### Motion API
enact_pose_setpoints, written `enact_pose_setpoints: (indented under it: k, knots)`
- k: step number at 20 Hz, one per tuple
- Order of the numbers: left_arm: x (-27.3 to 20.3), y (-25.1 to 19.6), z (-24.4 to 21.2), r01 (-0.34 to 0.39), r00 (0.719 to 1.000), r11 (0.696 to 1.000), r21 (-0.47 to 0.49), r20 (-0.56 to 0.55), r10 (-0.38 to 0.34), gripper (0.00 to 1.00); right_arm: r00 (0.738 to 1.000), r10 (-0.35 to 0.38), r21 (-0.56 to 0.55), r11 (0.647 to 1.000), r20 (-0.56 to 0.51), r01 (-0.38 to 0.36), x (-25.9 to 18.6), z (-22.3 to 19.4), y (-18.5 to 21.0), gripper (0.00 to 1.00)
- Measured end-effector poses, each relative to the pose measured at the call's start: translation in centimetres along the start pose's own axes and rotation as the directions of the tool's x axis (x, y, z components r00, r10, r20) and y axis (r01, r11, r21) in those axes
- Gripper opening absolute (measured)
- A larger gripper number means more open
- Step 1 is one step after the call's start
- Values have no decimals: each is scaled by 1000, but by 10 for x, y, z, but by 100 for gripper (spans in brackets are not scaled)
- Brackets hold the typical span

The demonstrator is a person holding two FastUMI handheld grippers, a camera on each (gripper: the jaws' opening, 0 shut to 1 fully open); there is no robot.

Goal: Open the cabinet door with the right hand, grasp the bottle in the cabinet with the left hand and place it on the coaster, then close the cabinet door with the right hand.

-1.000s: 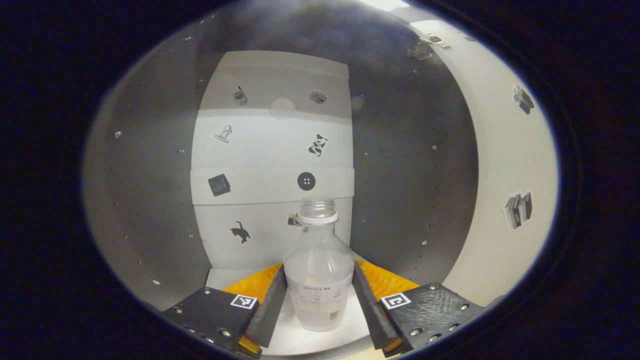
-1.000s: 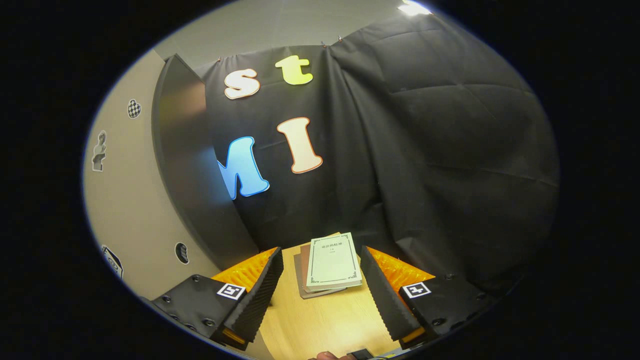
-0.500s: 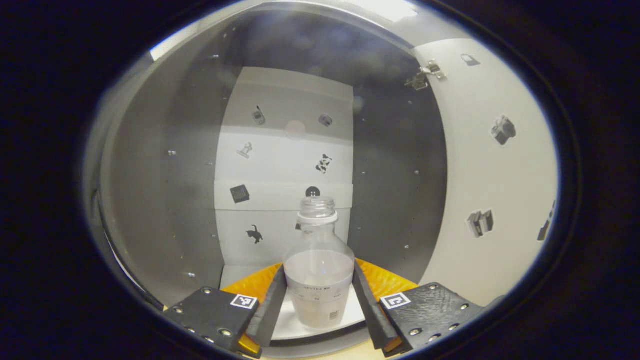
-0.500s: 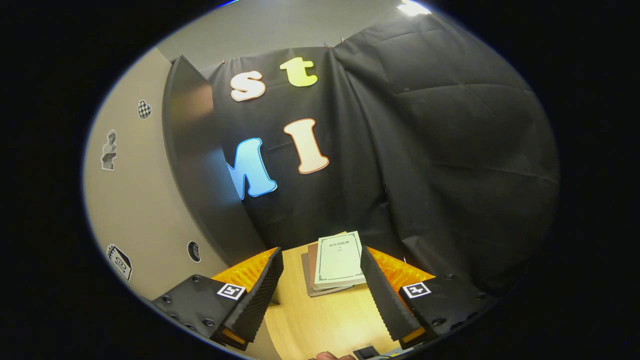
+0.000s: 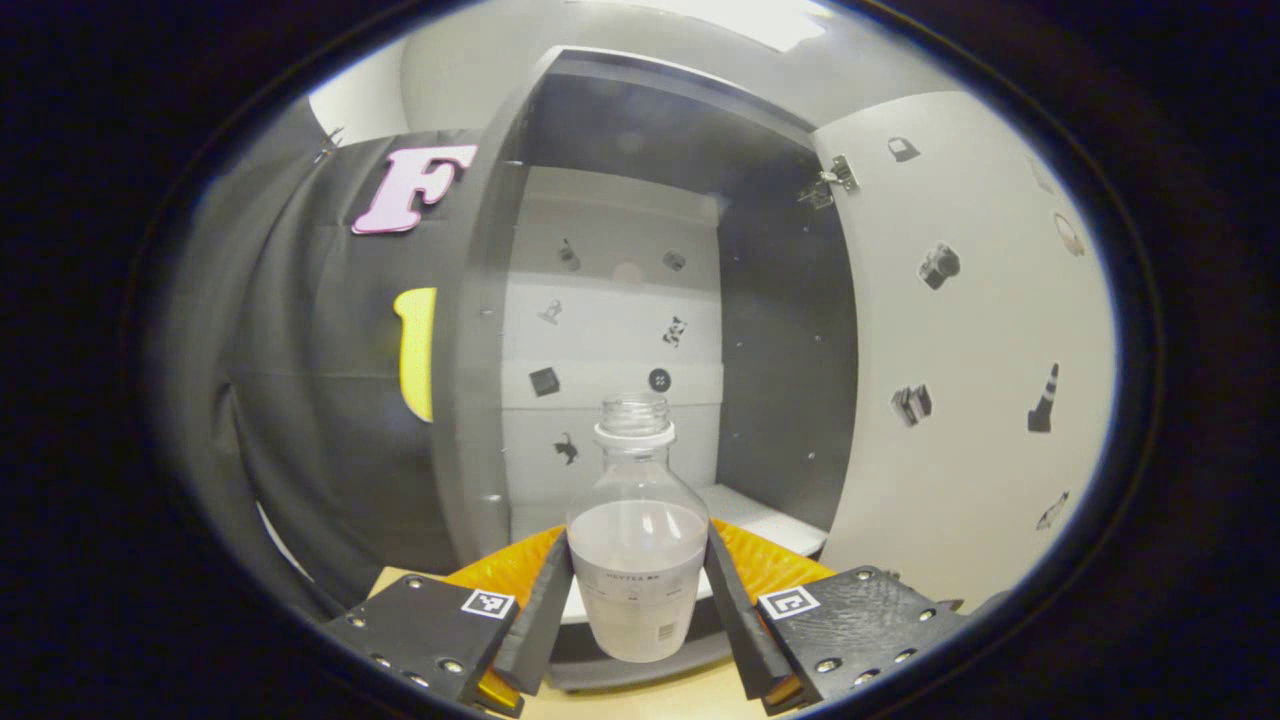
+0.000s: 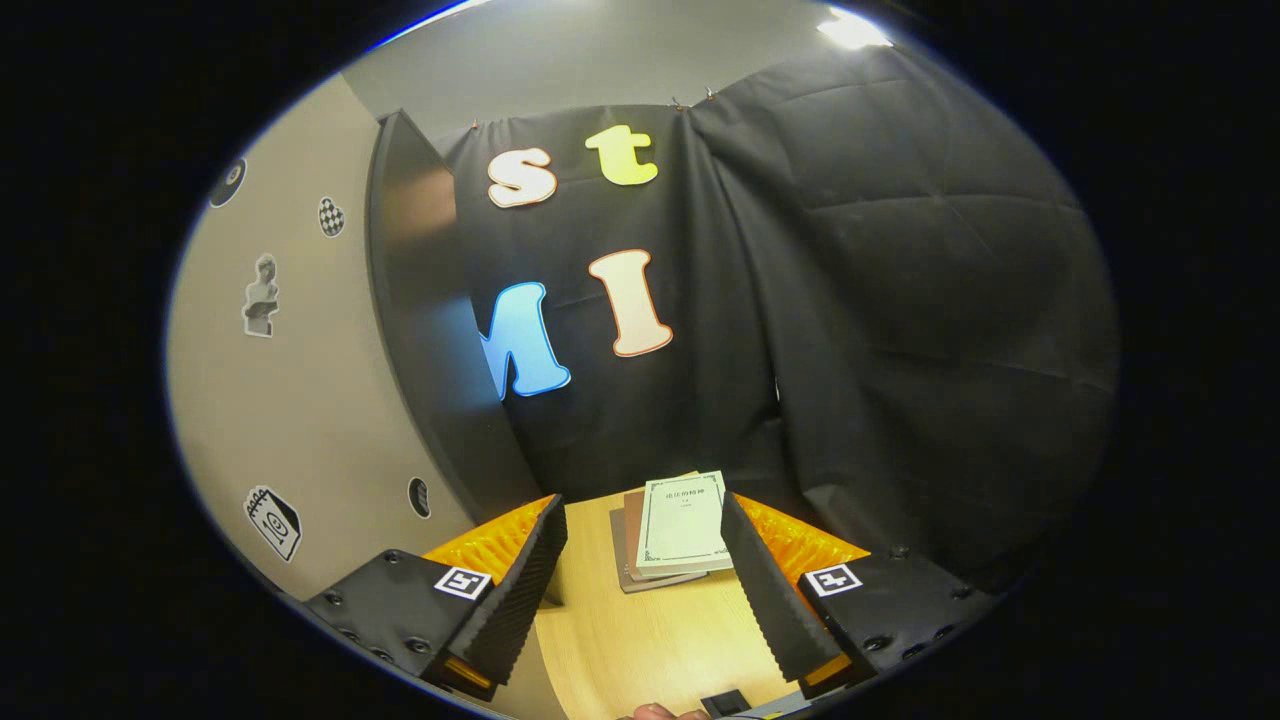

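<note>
Left gripper [image 5: 637, 610]: both fingers clamped on uncapped bottle [image 5: 637, 560], upright, before the cabinet [image 5: 620, 330]. Right gripper [image 6: 640, 590]: fingers apart, holding nothing. Bottle label unreadable.

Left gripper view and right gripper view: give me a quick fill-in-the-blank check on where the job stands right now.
1. The left gripper is shut on the ____.
2. The cabinet door stands ____.
3. The bottle has no ____ on its neck.
4. On the table ahead of the right gripper lies a stack of ____.

Missing words: bottle; open; cap; books
</note>
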State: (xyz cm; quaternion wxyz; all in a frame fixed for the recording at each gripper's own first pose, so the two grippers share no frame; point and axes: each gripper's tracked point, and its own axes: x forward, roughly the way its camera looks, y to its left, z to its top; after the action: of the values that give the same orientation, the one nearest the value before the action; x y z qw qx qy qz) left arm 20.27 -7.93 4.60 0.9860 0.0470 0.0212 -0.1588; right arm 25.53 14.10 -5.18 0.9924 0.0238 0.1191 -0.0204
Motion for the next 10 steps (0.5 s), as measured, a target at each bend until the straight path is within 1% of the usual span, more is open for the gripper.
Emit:
enact_pose_setpoints:
  k: [2,3,4,6,7,10]
  knots:
    - [-27,19,-20,-57,998,998,4,-24,57,72,1000,25,30,999,6,-25,-5,2,8,98]
    - [-41,27,-32,-77,996,997,-2,-45,77,73,999,36,49,998,11,-36,-5,2,12,98]
    - [-55,35,-46,-97,993,995,-12,-64,96,72,999,37,58,998,17,-38,-7,3,12,98]
    - [-81,48,-70,-141,986,989,-36,-94,137,73,999,40,56,998,27,-42,-11,4,15,98]
    - [-91,54,-81,-153,984,987,-53,-101,148,72,999,41,52,998,25,-42,-12,3,17,98]
    - [-123,67,-115,-166,982,981,-99,-110,155,73,999,42,59,997,18,-43,-18,-1,24,98]
